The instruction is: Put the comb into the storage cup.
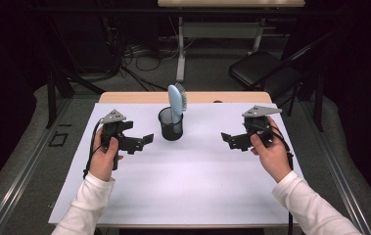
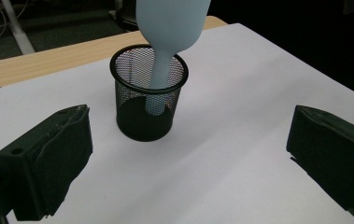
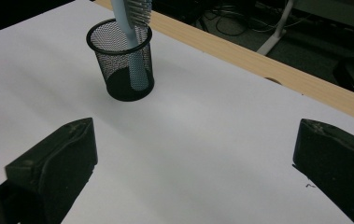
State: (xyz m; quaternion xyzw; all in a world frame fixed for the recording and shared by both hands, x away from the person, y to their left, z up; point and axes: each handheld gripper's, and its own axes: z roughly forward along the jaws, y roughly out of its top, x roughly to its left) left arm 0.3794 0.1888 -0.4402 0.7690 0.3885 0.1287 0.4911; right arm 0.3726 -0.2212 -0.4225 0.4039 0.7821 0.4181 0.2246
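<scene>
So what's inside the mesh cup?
A light blue hairbrush stands handle-down in the mesh cup, leaning on its rim. The mesh partly veils the handle's lower end.

Sleeves: you wear long white sleeves on both forearms, cuffs snug at the wrists.
Left gripper [image 1: 135,141]: your black two-jaw tool, blocky matte pads, grey three-cornered plate on top, black cable trailing.
Right gripper [image 1: 233,139]: the same black build, grey plate, black cable.
</scene>
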